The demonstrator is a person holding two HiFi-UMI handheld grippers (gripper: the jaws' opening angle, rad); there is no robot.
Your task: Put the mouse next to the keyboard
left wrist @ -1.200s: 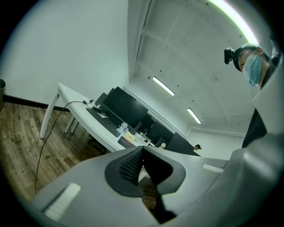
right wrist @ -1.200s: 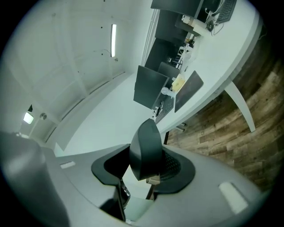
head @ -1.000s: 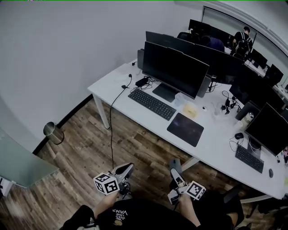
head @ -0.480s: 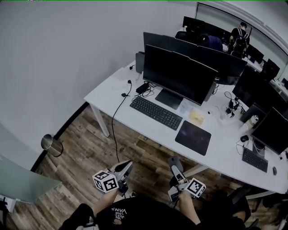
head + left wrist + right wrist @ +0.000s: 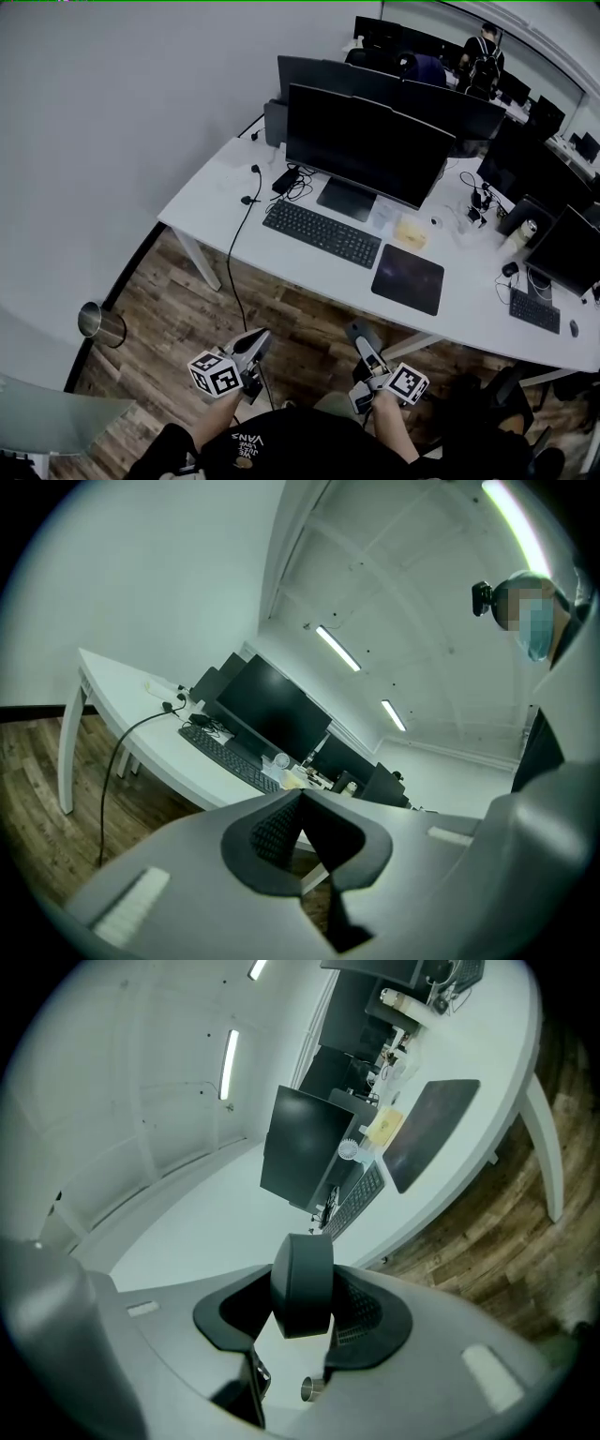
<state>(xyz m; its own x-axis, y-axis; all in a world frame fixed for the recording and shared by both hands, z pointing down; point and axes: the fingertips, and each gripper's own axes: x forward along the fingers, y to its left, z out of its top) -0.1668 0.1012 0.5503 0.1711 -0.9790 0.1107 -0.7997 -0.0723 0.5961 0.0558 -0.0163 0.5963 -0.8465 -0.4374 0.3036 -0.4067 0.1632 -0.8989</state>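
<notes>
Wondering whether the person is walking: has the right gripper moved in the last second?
Yes. The right gripper, holding the mouse, has gone forward toward the desk; the floor bin now lies farther behind.

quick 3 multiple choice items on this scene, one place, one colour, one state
1. In the head view, the mouse pad lies where from the keyboard? A left B right C on the floor
2. The desk is: A white B red C black
3. The right tongs are: A open and empty B shut on the mouse C out of view
Key: B, the pad lies off the keyboard's right end; A, its top is white; B, the mouse is clamped between them.
</notes>
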